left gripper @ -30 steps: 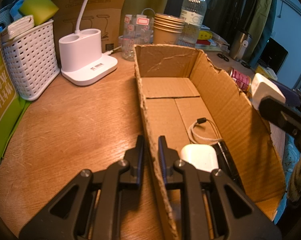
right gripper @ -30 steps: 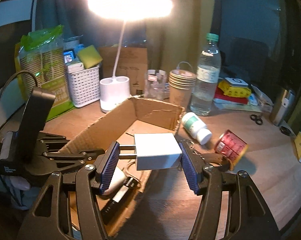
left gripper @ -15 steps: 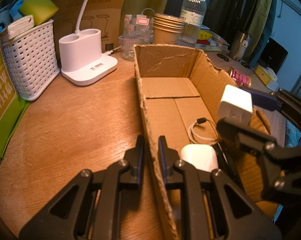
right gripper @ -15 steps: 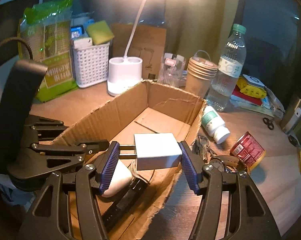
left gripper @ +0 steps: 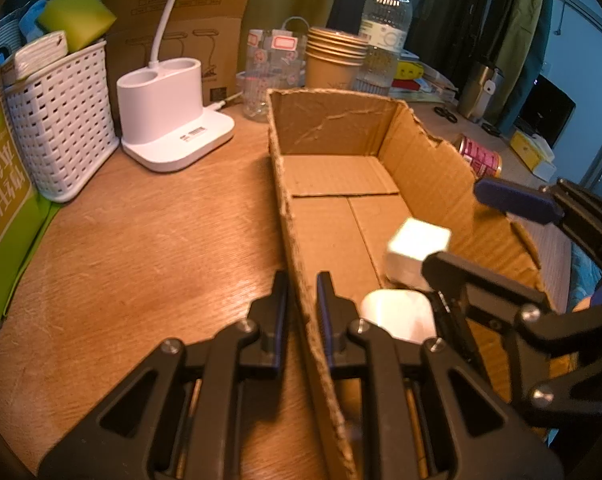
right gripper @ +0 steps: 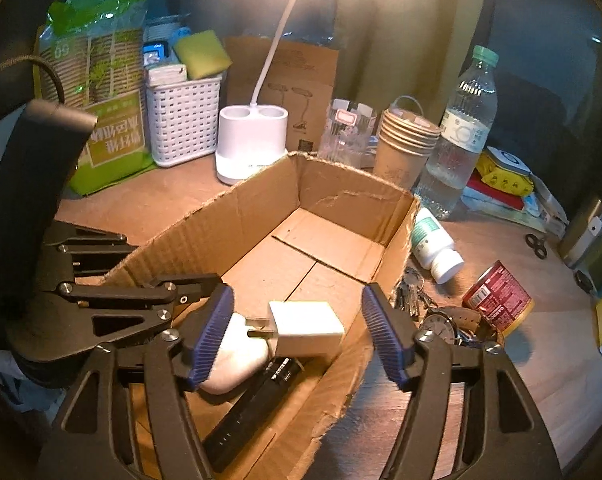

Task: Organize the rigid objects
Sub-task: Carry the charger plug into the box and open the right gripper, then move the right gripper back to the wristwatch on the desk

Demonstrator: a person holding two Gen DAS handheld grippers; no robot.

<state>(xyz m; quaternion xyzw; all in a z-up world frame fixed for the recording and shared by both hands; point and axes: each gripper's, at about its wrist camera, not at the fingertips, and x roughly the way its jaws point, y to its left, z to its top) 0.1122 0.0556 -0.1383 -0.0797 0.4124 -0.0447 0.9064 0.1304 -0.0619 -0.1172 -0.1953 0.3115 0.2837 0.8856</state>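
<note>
Right wrist view: your right tool [right gripper: 297,332] wide open, white square plug adapter [right gripper: 306,329] loose between fingers inside brown cardboard box [right gripper: 353,196]. Your left tool [left gripper: 301,300] clamped on box wall.

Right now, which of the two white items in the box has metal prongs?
The square charger plug, prongs pointing toward the rounded white case, which has none.

Light: warm, dim room. Source: desk lamp [right gripper: 261,80], its head blown out to white glare at top centre of the right wrist view. Worktop [left gripper: 141,240]: orange sheen, soft shadows. Upper right of left wrist view: cool bluish light. White charger [left gripper: 417,246]: motion-blurred. Both views: fisheye bending, black vignetted corners.
</note>
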